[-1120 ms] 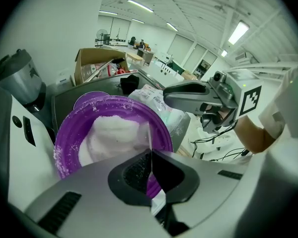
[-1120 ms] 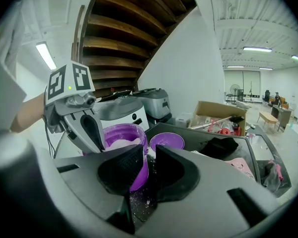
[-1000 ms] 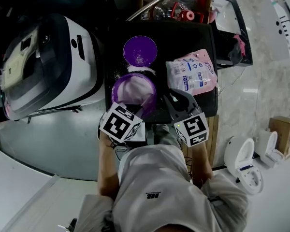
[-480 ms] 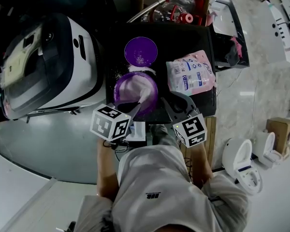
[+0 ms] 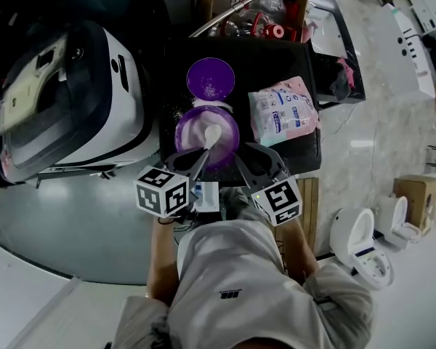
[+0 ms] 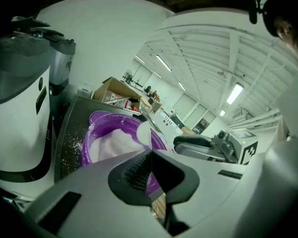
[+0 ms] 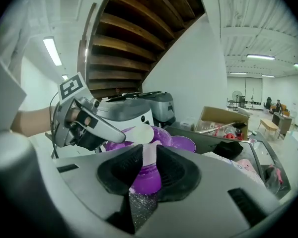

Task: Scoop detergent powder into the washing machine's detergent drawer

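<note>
A purple tub (image 5: 196, 126) of white powder stands on the black tabletop (image 5: 276, 57). My left gripper (image 5: 196, 167) is at the tub's near rim, shut on the handle of a white spoon (image 5: 212, 137) whose bowl lies over the powder. In the left gripper view the jaws (image 6: 150, 155) meet on the thin handle, with the spoon bowl (image 6: 143, 133) ahead. My right gripper (image 5: 243, 157) is at the tub's near right rim. Its jaws (image 7: 148, 155) are opening, with the tub's wall (image 7: 145, 177) still between the pads. The washing machine (image 5: 73, 93) stands to the left.
The tub's purple lid (image 5: 211, 77) lies behind it, dusted with powder. A pink detergent bag (image 5: 285, 110) lies to the right. A cardboard box of bottles (image 5: 254, 6) sits at the back. Spilled powder flecks the tabletop. White toilets (image 5: 352, 238) stand on the floor at right.
My left gripper has drawn back towards the person and off the tub, so the spoon over the powder now shows. The right gripper has stayed by the tub's rim.
</note>
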The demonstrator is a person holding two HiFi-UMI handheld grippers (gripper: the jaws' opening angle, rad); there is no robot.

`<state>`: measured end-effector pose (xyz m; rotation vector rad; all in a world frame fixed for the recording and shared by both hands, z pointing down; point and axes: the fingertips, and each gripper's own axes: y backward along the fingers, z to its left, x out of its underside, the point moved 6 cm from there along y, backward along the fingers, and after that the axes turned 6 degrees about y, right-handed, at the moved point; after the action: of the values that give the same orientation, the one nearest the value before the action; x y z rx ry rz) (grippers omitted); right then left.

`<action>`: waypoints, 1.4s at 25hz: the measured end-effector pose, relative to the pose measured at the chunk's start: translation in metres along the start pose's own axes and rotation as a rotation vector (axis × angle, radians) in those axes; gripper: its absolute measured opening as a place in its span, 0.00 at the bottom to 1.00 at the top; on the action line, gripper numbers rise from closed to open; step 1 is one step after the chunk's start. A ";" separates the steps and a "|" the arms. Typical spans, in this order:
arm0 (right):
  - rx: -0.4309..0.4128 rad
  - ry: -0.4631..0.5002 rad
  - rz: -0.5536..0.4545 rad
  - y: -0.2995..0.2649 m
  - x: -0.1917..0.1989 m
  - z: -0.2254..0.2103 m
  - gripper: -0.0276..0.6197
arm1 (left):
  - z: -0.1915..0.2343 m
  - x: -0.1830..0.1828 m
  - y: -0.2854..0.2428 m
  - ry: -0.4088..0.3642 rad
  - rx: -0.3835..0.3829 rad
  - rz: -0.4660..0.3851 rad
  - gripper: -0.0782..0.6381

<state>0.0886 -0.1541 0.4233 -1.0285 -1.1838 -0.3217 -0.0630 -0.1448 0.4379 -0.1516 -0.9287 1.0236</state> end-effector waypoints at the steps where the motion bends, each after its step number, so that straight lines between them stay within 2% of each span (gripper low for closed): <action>1: 0.002 0.000 -0.002 0.000 0.000 0.004 0.17 | 0.001 0.002 0.002 0.005 -0.001 -0.018 0.13; 4: 0.010 0.003 0.003 -0.003 0.000 0.015 0.17 | 0.008 0.007 0.008 0.040 0.009 -0.066 0.13; 10: 0.040 0.002 0.004 -0.006 -0.004 0.032 0.17 | 0.017 0.010 0.019 0.134 0.084 -0.145 0.13; 22: 0.115 0.016 -0.023 -0.006 -0.013 0.065 0.18 | 0.031 0.020 0.044 0.205 0.169 -0.195 0.13; 27: 0.114 0.026 -0.032 -0.004 -0.018 0.079 0.18 | 0.031 0.023 0.059 0.194 0.165 -0.212 0.13; 35: 0.051 0.053 -0.069 0.004 -0.017 0.086 0.18 | 0.016 0.033 0.076 0.186 0.112 -0.268 0.13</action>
<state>0.0323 -0.0887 0.4074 -0.9313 -1.1757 -0.3688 -0.1190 -0.0826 0.4285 -0.0260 -0.6993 0.7956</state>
